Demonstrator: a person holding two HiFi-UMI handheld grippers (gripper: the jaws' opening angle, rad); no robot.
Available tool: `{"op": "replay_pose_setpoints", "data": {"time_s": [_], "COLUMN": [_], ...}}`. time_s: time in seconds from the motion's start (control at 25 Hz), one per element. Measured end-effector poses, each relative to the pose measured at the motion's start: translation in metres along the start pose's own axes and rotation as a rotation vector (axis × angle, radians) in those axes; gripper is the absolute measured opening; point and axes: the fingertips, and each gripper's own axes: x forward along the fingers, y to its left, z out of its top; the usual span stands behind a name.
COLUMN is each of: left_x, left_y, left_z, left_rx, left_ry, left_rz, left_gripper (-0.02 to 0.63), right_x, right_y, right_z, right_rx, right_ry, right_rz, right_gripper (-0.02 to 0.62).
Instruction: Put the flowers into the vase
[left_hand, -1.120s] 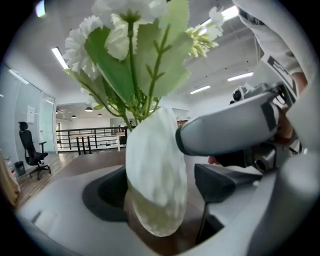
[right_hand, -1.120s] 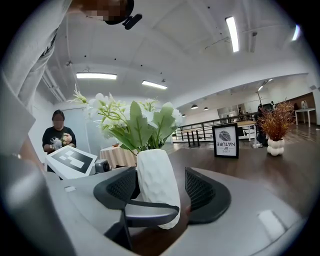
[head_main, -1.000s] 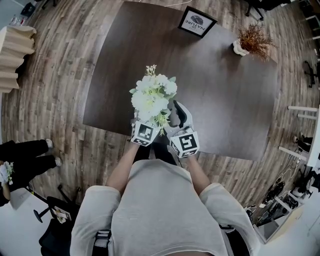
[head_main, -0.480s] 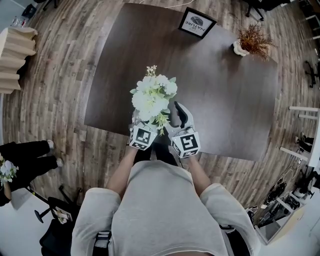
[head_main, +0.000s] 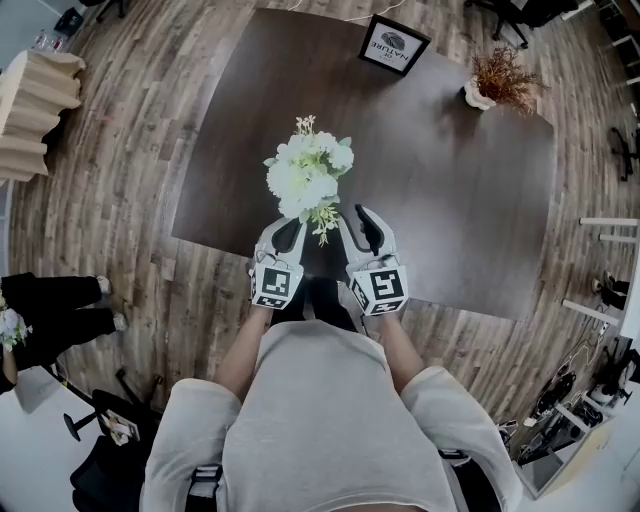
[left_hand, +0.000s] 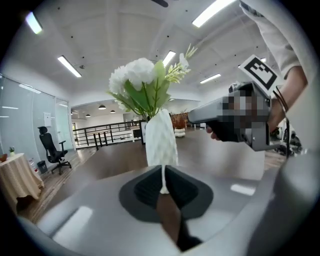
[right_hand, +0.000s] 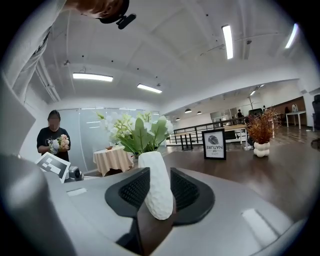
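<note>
1. Vase (right_hand: 156, 190): white, matt, dimpled all over; I take it for ceramic.
2. Table (head_main: 450, 200): dark wood grain, dull sheen.
3. Floor (head_main: 120, 200): streaked wood-look planks, matt.
4. Flowers (head_main: 305, 175): white petals look soft; green leaves smooth.

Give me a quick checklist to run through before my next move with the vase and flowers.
1. Flowers in the vase: ok.
2. Vase upright on the table: ok.
3. Left gripper clear of the vase, its fingers closing on nothing: ok.
4. Right gripper closing with the vase between its fingers; firm contact: cannot tell.
5. Framed sign and dried plant well away from the vase: ok.
</note>
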Motion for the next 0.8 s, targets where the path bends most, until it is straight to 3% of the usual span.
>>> {"op": "replay_pose_setpoints", "data": {"time_s": [0.04,0.16,0.44,0.8], "left_x": [-0.006,-0.020,-0.047,-0.100], "left_y": [-0.002,-0.012,-0.037,-0.013], "left_z": [0.002,0.009,0.018,0.049], "left_rx": [0.005,0.004,-0.029,-0.041], "left_ry": [-0.004,-0.024,-0.062,-0.165], "left_rz": [0.006,0.004,-0.022,-0.078], "left_gripper": [0.011,0.010,0.011,0.009], "right_x": [-0.006,-0.022,-0.065,-0.097], "right_y": [-0.001,-0.001,0.004,0.042], "right_z": [0.001,0.003,0.001,0.013], "right_rx": [0.009,0.017,0.008,-0.037], "right_ry": [-0.009,-0.032,-0.056,-0.070], "right_rz": [-0.009,-0.025,-0.090,-0.172], "right_gripper": [0.091,0.032,0.000,-0.002]}}
